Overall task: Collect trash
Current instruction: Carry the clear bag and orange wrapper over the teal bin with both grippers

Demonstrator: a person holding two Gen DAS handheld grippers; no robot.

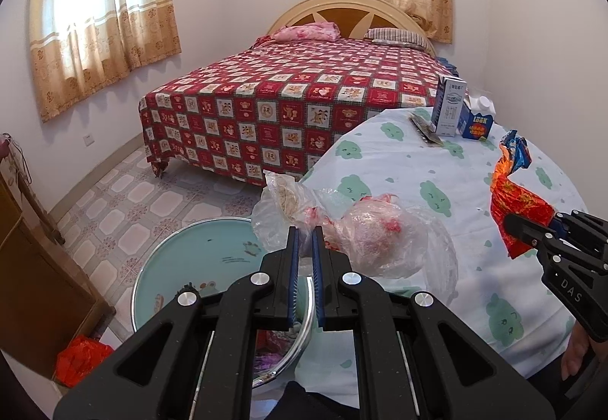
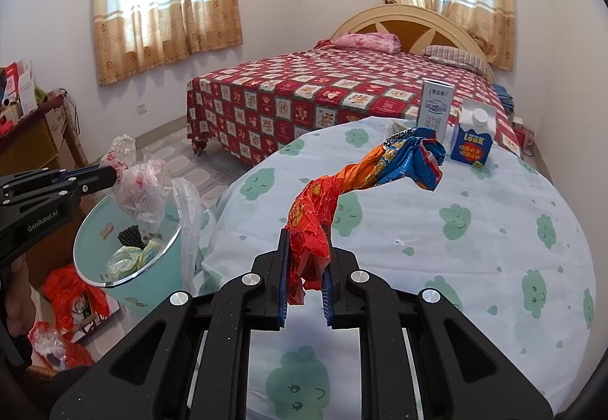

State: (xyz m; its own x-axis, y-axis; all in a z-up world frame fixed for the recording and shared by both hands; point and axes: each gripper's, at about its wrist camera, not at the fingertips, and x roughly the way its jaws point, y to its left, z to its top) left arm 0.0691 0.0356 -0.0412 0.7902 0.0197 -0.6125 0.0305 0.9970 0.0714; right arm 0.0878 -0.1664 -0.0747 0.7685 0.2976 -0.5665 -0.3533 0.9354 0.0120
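L claw (image 1: pixel 304 230) clenched on thin clear plastic bag (image 1: pixel 364 234) w/ red print, pinched at a gathered bit so the rest hangs loose; in the R view the bag dangles over the mint bin (image 2: pixel 114 249) beside the table, so prob positioned for a drop in. R claw (image 2: pixel 306 260) grasping crumpled red/orange/blue snack wrapper (image 2: pixel 380 169), gripped at the red end, blue end sticks up and fwd over the table (image 2: pixel 494 249), clear of the cloth. I judge it's held up so it doesn't drag while waiting its turn for the bin

Bin already has stuff in it: black corrugated bit, pale wrappers. Still on table far edge: tall white carton (image 2: pixel 437 105), blue carton w/ white cap (image 2: pixel 473 146), a flat dark packet (image 1: pixel 425 127) near them, so more to collect

Hard to tell: what's inside the clear bag (pale flat things, blurry); bin bottom hidden by my L claw in the L view; bin's clear liner vs held bag overlap, can't separate them well; red bags on floor (image 2: pixel 72 298) partly cut off, contents unclear; carton text too small
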